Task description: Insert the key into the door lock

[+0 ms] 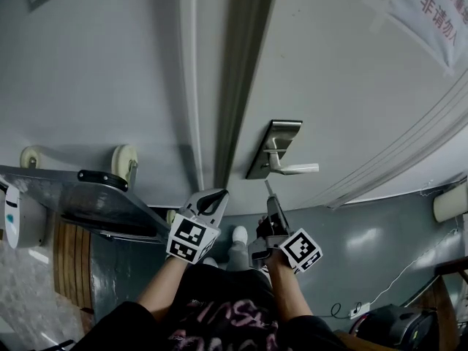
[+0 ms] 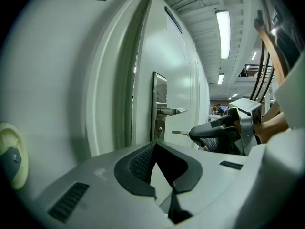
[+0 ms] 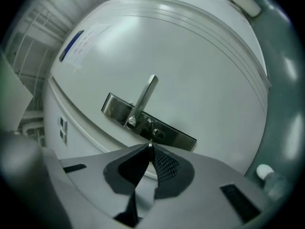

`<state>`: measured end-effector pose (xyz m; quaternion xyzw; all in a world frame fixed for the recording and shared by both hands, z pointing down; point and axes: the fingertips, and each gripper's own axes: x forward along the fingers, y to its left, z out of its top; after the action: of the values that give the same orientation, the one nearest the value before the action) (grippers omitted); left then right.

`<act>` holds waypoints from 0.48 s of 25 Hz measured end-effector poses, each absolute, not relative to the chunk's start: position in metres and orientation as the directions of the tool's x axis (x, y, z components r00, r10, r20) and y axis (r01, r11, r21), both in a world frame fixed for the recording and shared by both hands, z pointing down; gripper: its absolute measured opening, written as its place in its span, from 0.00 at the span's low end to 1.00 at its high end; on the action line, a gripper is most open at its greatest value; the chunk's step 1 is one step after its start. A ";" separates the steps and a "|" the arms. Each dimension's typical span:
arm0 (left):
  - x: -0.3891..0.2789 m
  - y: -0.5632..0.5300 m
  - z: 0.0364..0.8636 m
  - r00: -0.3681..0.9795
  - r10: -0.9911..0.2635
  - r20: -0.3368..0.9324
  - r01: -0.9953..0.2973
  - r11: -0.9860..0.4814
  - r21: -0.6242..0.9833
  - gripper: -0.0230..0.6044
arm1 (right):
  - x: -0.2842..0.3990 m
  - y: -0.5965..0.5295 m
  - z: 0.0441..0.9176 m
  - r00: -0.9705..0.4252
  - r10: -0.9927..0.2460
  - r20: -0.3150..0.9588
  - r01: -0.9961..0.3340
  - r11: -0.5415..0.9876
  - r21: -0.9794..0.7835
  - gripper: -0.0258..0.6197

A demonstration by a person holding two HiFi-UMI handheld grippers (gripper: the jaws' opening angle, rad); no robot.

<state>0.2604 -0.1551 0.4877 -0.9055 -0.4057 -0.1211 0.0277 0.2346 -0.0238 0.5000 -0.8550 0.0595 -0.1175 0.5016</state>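
A steel lock plate [image 1: 274, 148] with a lever handle [image 1: 296, 169] is fixed to the white door. In the head view my right gripper [image 1: 270, 199] holds a small metal key [image 1: 267, 189], which points at the plate from just below it. From the left gripper view the key [image 2: 180, 132] lies level, its tip a short way from the keyhole [image 2: 160, 129]. In the right gripper view the key [image 3: 150, 146] shows edge-on between the pads, with the keyhole [image 3: 157, 134] just beyond it. My left gripper [image 1: 210, 199] stands open and empty beside the door frame.
A metal cart [image 1: 88, 196] with pale wheels [image 1: 124, 159] stands at the left against the wall. A paper notice [image 1: 431, 13] is taped to the door. A cable [image 1: 387, 284] runs along the grey floor at the right.
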 end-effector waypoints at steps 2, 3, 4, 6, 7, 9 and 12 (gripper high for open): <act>0.261 -0.156 0.489 0.640 0.729 0.245 0.743 -0.668 0.048 0.06 | 0.236 -0.018 0.503 0.971 -0.200 0.132 0.034 -0.431 -0.902 0.16; 0.261 -0.157 0.489 0.639 0.729 0.245 0.743 -0.667 0.049 0.06 | 0.237 -0.017 0.504 0.972 -0.197 0.129 0.036 -0.417 -0.908 0.16; 0.261 -0.157 0.489 0.638 0.730 0.245 0.744 -0.666 0.050 0.06 | 0.237 -0.018 0.506 0.972 -0.194 0.132 0.042 -0.408 -0.912 0.16; 0.263 -0.157 0.488 0.637 0.732 0.241 0.746 -0.664 0.047 0.06 | 0.238 -0.018 0.507 0.974 -0.186 0.127 0.049 -0.376 -0.925 0.16; 0.264 -0.157 0.486 0.637 0.733 0.238 0.747 -0.663 0.045 0.06 | 0.241 -0.018 0.507 0.977 -0.181 0.115 0.046 -0.346 -0.937 0.16; 0.266 -0.157 0.485 0.637 0.734 0.236 0.748 -0.663 0.040 0.06 | 0.244 -0.017 0.509 0.981 -0.170 0.096 0.043 -0.289 -0.956 0.16; 0.268 -0.159 0.486 0.642 0.729 0.239 0.744 -0.667 0.035 0.06 | 0.249 -0.015 0.513 0.984 -0.158 0.087 0.047 -0.240 -0.970 0.16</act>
<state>0.2677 -0.1595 0.4865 -0.9054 -0.4068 -0.1168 0.0333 0.2491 -0.0146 0.5131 -0.7831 0.0356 -0.0832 0.6153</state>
